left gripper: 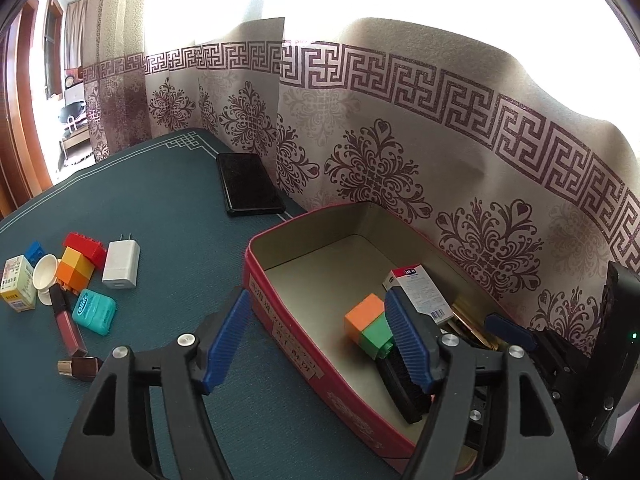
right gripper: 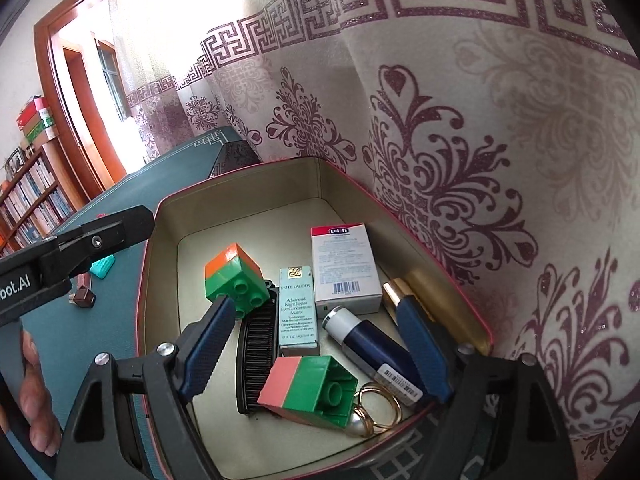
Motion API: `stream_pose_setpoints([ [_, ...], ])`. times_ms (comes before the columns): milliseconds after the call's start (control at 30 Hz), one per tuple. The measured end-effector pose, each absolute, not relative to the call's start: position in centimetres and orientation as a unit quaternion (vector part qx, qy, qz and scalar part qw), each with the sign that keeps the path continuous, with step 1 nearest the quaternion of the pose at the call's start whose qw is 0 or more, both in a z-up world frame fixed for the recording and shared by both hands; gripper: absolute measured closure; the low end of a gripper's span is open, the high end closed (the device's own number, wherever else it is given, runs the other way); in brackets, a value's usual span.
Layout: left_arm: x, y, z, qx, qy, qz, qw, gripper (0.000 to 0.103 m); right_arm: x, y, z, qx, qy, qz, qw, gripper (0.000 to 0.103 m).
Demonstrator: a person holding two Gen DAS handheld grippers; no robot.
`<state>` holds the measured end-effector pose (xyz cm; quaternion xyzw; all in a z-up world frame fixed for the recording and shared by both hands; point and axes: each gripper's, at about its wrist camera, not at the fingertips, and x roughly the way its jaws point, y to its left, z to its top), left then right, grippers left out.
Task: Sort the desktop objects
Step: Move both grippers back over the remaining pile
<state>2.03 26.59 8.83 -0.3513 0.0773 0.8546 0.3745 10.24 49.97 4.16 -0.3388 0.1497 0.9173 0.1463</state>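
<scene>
Sitting on the teal table (left gripper: 168,216) against the patterned curtain (left gripper: 440,140), the red tin box (left gripper: 280,320) holds an orange-and-green brick (right gripper: 236,276), a pink-and-green brick (right gripper: 308,388), a black comb (right gripper: 256,360), a white carton (right gripper: 346,264), a pale blue carton (right gripper: 298,308) and a navy tube (right gripper: 372,348). Left of it lie a white charger (left gripper: 121,261), a teal floss case (left gripper: 95,312) and stacked bricks (left gripper: 78,260). Both the left gripper (left gripper: 320,340) and right gripper (right gripper: 316,344) hang over the box, jaws apart and empty.
</scene>
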Motion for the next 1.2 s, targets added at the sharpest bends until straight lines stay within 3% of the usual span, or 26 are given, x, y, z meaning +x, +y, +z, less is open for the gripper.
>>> stream_pose_setpoints([
  [533,-2.9,18.7,6.6,-0.383,0.04,0.885,0.263,0.03,8.4,45.3,6.7,-0.308,0.117,0.938,0.11,0.017],
  [867,-6.8,11.2,3.8,-0.42,-0.023,0.89,0.176,0.03,6.0,40.7,7.6,-0.303,0.091,0.947,0.055,0.017],
  [1200,-8.3,8.8,1.3,-0.446,-0.031,0.882,0.149,0.03,4.2,37.7,7.0,-0.321,0.074,0.944,0.018,0.017],
])
